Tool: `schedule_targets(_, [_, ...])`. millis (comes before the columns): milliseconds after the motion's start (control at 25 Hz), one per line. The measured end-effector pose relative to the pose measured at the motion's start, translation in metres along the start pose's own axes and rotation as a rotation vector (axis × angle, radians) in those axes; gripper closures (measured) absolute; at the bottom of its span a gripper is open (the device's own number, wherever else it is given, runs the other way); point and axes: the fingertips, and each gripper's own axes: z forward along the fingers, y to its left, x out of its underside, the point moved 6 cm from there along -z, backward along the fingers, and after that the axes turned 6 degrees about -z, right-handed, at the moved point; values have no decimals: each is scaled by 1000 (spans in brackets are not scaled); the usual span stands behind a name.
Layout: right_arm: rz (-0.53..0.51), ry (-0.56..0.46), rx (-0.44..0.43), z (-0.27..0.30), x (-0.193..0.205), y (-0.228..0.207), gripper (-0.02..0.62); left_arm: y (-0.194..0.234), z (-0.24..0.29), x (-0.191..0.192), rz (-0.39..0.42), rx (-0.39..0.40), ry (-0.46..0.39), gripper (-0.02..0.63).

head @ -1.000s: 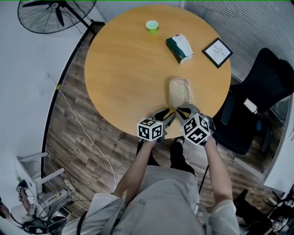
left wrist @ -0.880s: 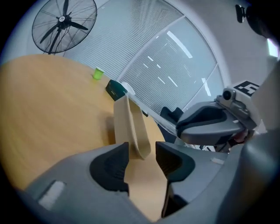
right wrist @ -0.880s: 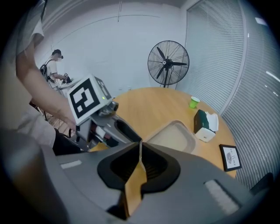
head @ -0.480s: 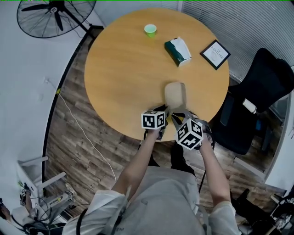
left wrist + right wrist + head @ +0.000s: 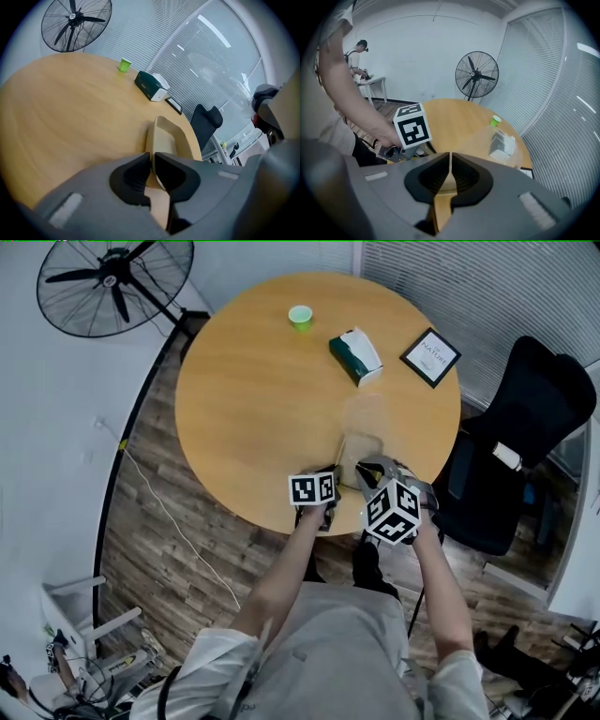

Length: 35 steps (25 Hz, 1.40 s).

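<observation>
in the head view, we see the left tongs (image 5: 335, 482) and the right tongs (image 5: 368, 472) side by side at the near edge of the round table (image 5: 253, 399), both at the near end of a beige tray (image 5: 364, 432). the tray looks blurry here, so we cannot tell if it sits on the table or is a bit above it. we think the grabbing part is done, and moving or setting down the tray is what is left. there is lots of bare wood to the left and in front, up to the tissue box (image 5: 354, 357), the green cup (image 5: 300, 317) and the small picture frame (image 5: 430, 357), which are well apart from the tray. the table edge is right under the tongs, and a black chair (image 5: 525, 427) stands close on the right. in the left gripper view, the left tongs (image 5: 153, 161) are closed tight on the thin left wall of the tray (image 5: 168, 138), which points toward the table's far right edge and the chair. in the right gripper view, the right tongs (image 5: 450, 173) are pinched shut on a thin beige edge of the tray (image 5: 443, 201), with the other tongs' marker cube (image 5: 412, 130) just beside them on the left and open table beyond.
</observation>
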Motion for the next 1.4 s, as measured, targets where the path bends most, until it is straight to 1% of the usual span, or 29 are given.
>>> schedule_targets(120, [15,6,20,-6,3,1,578,-2,1,-1,-1,10,4,569])
schedule_targets(360, [50,26,40,-10,11,17,578,-1,4,-1,10,19,18,565])
schedule_targets(400, [55,31,45,-11,12,20,578,-1,4,-1,16,24,21,561])
schedule_targets(480, [65,44,56,-11,16,26,579,-2,3,-2,31,38,24,526])
schedule_targets(640, [111,60,74,-9,20,36,579,-7,-5,-7,81,75,26,522])
schedule_targets(800, [168,67,101,-7,22,47,578,-9,-23,-14,180,96,23,522])
schedule_targets(960, [223,76,133,-3,22,59,578,-15,-50,-23,317,110,10,522])
schedule_targets(1240, [311,81,208,3,13,83,578,-24,-87,-21,553,188,15,522])
schedule_targets(1400, [361,74,246,9,7,98,578,-27,-106,-14,649,232,28,523])
